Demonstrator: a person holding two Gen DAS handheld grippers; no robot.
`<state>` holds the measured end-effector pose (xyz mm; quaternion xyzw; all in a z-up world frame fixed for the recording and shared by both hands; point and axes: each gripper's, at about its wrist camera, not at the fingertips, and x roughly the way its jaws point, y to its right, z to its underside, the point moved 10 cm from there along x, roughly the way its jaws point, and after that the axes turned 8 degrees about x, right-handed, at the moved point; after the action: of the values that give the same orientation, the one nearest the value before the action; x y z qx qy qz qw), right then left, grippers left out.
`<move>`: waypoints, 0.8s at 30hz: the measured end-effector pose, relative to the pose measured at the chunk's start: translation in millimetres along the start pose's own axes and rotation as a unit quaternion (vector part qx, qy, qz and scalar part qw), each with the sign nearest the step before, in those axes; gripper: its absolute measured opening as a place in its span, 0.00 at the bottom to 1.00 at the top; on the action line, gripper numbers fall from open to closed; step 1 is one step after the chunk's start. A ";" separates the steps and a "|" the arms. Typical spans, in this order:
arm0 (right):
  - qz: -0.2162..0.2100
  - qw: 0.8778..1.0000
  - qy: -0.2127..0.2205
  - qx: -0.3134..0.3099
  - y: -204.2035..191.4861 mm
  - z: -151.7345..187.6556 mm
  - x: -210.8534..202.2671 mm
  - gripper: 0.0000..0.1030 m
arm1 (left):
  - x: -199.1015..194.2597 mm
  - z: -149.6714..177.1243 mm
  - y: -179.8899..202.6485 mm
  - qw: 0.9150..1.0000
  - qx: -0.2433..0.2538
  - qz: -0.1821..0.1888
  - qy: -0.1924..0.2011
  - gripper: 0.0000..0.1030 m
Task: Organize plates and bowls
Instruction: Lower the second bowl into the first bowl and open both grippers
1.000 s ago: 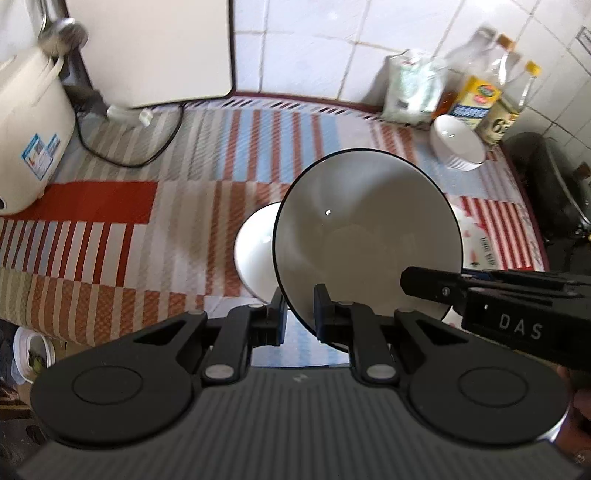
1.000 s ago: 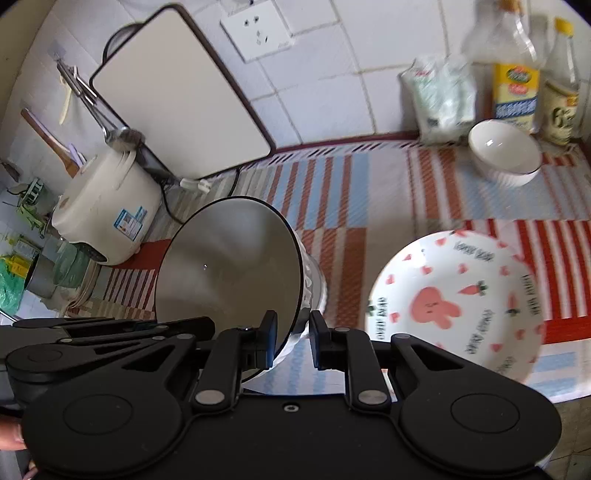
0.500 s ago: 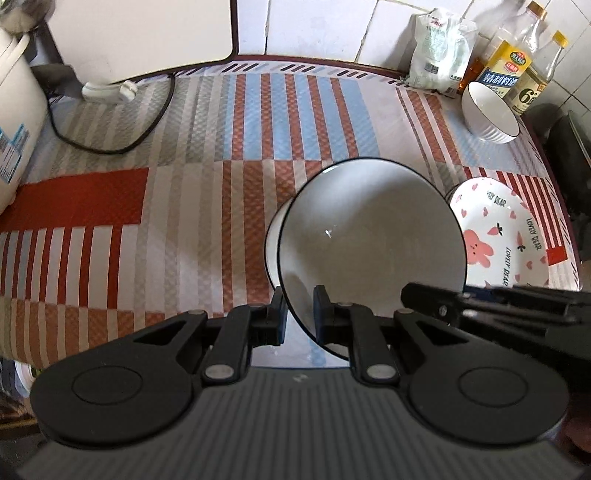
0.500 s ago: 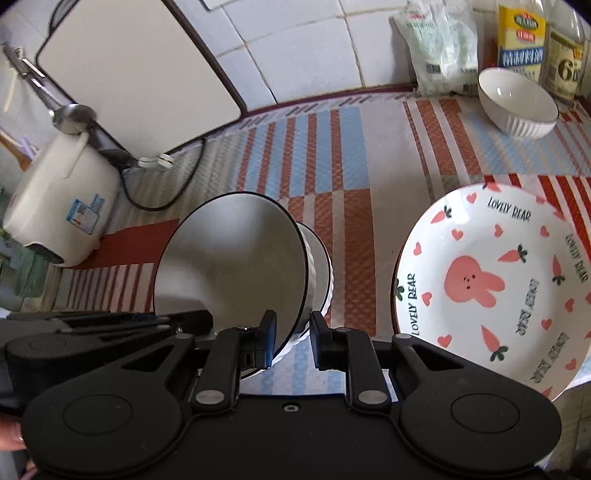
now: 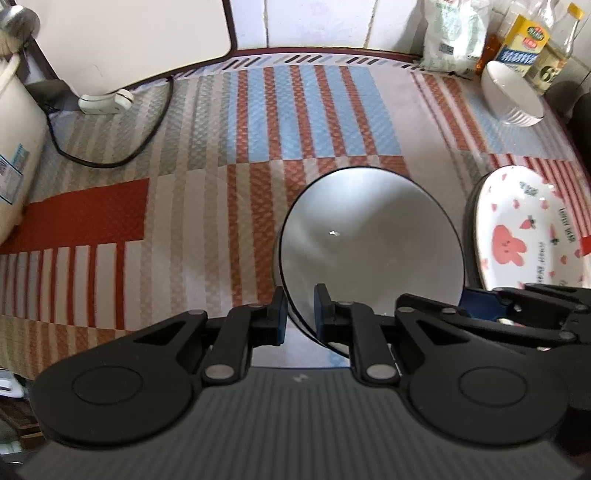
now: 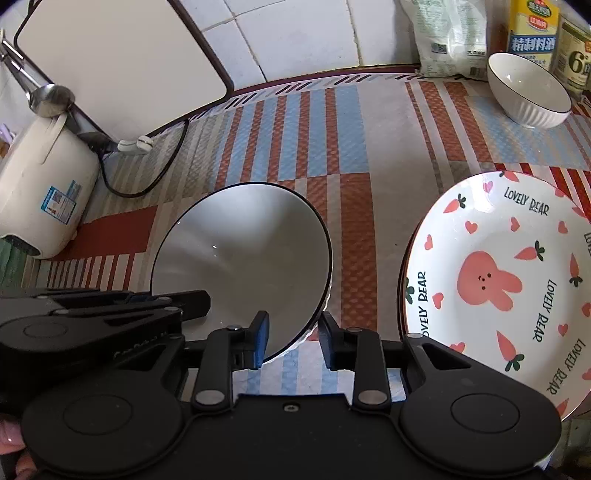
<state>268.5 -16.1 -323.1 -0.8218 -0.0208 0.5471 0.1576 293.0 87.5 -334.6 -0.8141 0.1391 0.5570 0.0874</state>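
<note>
A white black-rimmed bowl [image 5: 369,254] sits low over the striped mat, nested on a ribbed white bowl [image 6: 314,328] of which only an edge shows. My left gripper [image 5: 300,314] has its fingers on either side of the bowl's near rim, a small gap showing. My right gripper [image 6: 293,339] stands wider apart around the same bowl's [image 6: 243,266] right rim. A rabbit-print plate [image 6: 495,280] lies to the right, also in the left wrist view [image 5: 524,236]. Another ribbed white bowl [image 6: 528,90] stands at the back right, also in the left wrist view [image 5: 511,94].
A rice cooker [image 6: 40,199] with its cord [image 6: 155,177] stands at the left, a white board [image 6: 122,59] leans on the tiled wall. A bag [image 6: 450,37] and bottles [image 6: 532,29] line the back right.
The black-rimmed bowl came down from tilted to nested on the ribbed bowl. My right gripper's fingers opened wider. My left gripper's fingers widened slightly.
</note>
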 end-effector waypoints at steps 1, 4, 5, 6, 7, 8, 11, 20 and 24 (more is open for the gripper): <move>0.000 1.000 0.000 -0.001 -0.2 -0.3 0.4 0.37 | 0.9 0.0 -1.0 1.000 0.004 -0.008 -0.002 0.14; -0.006 1.000 0.003 0.000 0.0 -1.7 0.5 0.37 | 3.2 -0.5 -3.5 1.000 0.008 -0.010 -0.002 0.15; -0.005 1.000 0.005 -0.001 0.4 -2.5 0.4 0.37 | 3.4 -0.9 -3.6 1.000 0.007 -0.008 -0.002 0.15; -0.005 1.000 0.007 -0.001 0.7 -3.2 0.2 0.37 | 3.8 -0.9 -3.8 1.000 0.006 -0.007 -0.002 0.15; -0.005 1.000 0.008 -0.002 0.9 -4.0 0.2 0.37 | 4.2 -0.9 -4.3 1.000 0.006 -0.005 -0.003 0.15; -0.006 1.000 0.009 -0.003 0.7 -5.2 -0.4 0.37 | 4.2 -0.9 -4.6 1.000 0.005 -0.004 -0.004 0.15; 0.001 1.000 0.022 -0.022 -3.3 -10.0 -7.1 0.37 | 0.4 -0.7 -5.7 1.000 -0.001 0.001 -0.005 0.16; -0.003 0.996 0.055 -0.077 -11.2 -22.3 -43.2 0.39 | -46.7 -9.9 -3.7 0.999 0.008 0.020 0.040 0.16; -0.005 0.994 0.066 -0.083 -9.5 -26.0 -65.3 0.39 | -69.7 -12.9 3.4 0.998 0.016 0.039 0.055 0.16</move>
<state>267.3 -26.8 -252.9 -0.8663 -0.0602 0.4872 0.0927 279.5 89.5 -265.0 -0.8361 0.1842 0.5119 0.0706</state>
